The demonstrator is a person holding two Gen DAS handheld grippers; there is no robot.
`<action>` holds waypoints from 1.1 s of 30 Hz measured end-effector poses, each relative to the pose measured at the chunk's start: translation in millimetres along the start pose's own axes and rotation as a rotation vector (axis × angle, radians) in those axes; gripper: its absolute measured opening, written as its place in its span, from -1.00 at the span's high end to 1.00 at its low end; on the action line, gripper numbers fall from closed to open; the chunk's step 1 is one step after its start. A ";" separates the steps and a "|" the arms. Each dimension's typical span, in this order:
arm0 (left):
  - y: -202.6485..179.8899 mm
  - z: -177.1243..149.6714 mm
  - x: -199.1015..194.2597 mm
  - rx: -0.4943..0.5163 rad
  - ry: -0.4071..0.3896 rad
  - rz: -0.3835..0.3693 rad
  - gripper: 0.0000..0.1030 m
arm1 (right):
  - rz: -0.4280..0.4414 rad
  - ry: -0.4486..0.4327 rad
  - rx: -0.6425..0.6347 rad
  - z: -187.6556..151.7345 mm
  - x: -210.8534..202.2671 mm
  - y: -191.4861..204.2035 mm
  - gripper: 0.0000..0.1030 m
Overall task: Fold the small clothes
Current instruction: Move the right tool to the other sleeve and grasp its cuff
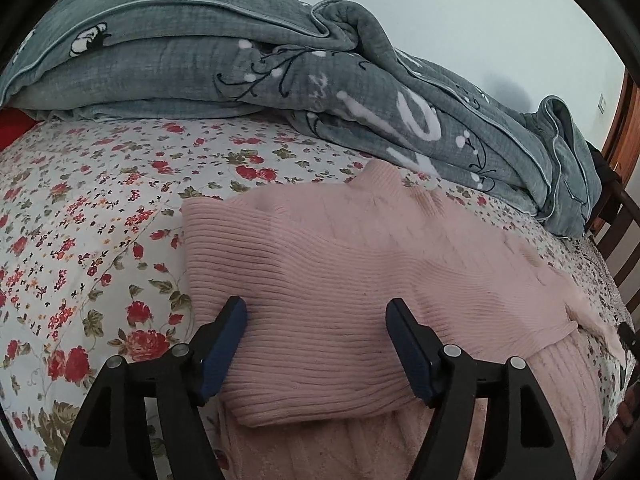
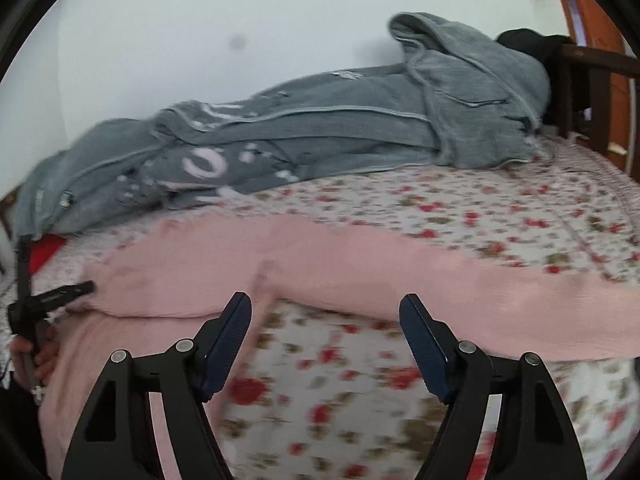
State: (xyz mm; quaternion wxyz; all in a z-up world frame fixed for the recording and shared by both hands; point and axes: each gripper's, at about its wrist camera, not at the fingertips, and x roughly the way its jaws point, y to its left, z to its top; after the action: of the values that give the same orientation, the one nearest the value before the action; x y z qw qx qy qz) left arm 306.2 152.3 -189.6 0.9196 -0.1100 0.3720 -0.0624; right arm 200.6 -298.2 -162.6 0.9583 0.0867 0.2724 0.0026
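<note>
A pink ribbed knit sweater [image 1: 340, 280] lies on the floral bedsheet [image 1: 80, 216], with one part folded over its body. My left gripper [image 1: 316, 316] is open just above the folded part, its blue pads on either side of the fabric and holding nothing. In the right wrist view the sweater [image 2: 208, 276] lies at the left and its long sleeve [image 2: 480, 292] stretches to the right. My right gripper [image 2: 326, 312] is open and empty just in front of the sleeve, over the sheet [image 2: 320, 380]. The left gripper [image 2: 60, 296] shows at the far left of that view.
A rumpled grey-green quilt [image 1: 280, 64] lies along the back of the bed against the pale wall, and also shows in the right wrist view [image 2: 320, 132]. A dark wooden bed frame [image 2: 580, 92] stands at the right. Something red [image 1: 12, 124] sits at the far left.
</note>
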 end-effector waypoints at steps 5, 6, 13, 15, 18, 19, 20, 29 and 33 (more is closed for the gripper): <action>-0.3 -0.4 -0.2 0.012 0.002 0.015 -0.37 | 0.026 0.023 0.119 5.5 -6.4 -35.3 -0.45; -0.2 -0.3 -0.1 0.012 0.002 0.016 -0.37 | 0.011 0.049 0.138 7.1 -6.5 -42.3 -0.43; 1.6 0.2 -0.3 0.003 -0.002 0.007 -0.37 | -0.103 0.006 0.172 0.8 -31.2 -83.9 -0.42; 1.9 0.3 0.0 0.002 -0.001 0.007 -0.37 | -0.115 0.006 0.187 -5.5 -37.4 -93.3 -0.42; 2.0 0.0 -0.2 0.001 0.000 0.006 -0.37 | -0.121 0.016 0.228 -18.3 -39.8 -110.2 -0.42; 2.0 0.1 -0.2 0.001 0.000 0.007 -0.37 | -0.122 0.034 0.245 -21.5 -37.6 -115.1 -0.42; 2.2 -0.1 -0.3 0.001 0.000 0.006 -0.37 | -0.119 0.059 0.268 -23.7 -33.7 -120.5 -0.42; 2.8 -0.6 -0.6 -0.005 -0.004 0.001 -0.37 | -0.097 0.102 0.372 -38.9 -35.5 -147.9 -0.11; 2.8 -0.4 -0.5 -0.005 -0.004 0.001 -0.37 | -0.193 0.057 0.412 -41.8 -44.1 -161.7 -0.11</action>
State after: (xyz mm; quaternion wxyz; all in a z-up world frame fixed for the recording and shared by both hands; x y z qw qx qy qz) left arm 305.6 155.0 -190.2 0.9200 -0.1122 0.3705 -0.0607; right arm 134.5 -452.9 -201.7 0.9081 0.2541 0.3010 -0.1423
